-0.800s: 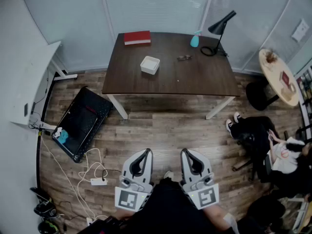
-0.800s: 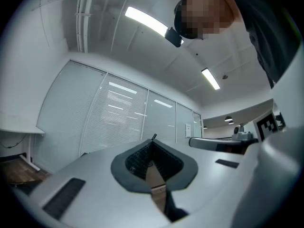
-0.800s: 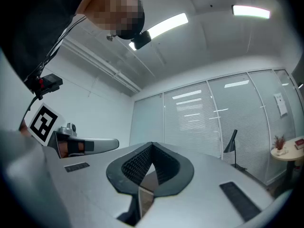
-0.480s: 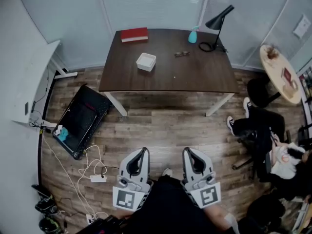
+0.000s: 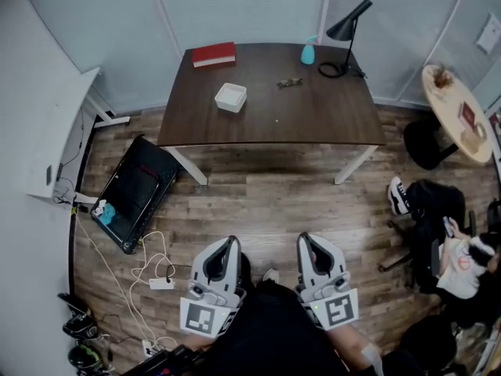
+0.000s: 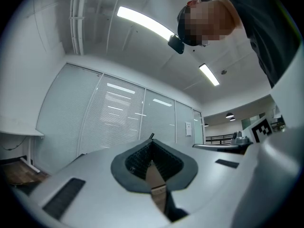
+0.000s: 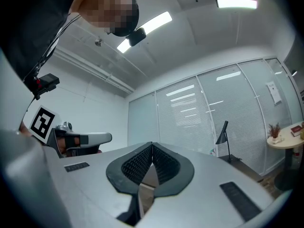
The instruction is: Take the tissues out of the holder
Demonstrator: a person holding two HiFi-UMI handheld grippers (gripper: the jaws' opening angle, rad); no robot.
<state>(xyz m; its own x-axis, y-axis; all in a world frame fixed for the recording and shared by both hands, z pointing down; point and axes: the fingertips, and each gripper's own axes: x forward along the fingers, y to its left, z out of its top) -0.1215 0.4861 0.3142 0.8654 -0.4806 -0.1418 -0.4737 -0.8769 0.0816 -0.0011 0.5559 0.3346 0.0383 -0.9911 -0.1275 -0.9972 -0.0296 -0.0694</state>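
Observation:
A white square tissue holder (image 5: pixel 231 97) sits on the dark wooden table (image 5: pixel 313 120) far ahead in the head view. Both grippers are held close to the body, well short of the table. My left gripper (image 5: pixel 232 242) points forward with its tips together and nothing between them; the left gripper view (image 6: pixel 152 142) shows the jaws meeting. My right gripper (image 5: pixel 303 240) is likewise shut and empty, and its tips (image 7: pixel 152 146) touch in the right gripper view. Both gripper views look up at ceiling and blinds; the holder is not in them.
On the table are a red book (image 5: pixel 214 54), a teal bottle (image 5: pixel 308 52), a black desk lamp (image 5: pixel 344 34) and glasses (image 5: pixel 289 83). A black case (image 5: pixel 135 192) and cables (image 5: pixel 149 269) lie on the floor at left. A seated person (image 5: pixel 446 241) and a round side table (image 5: pixel 460 116) are at right.
The view has shifted slightly: the table sits a little higher and nearer the middle, and the seated person's feet have moved. Both grippers stay shut in the same place.

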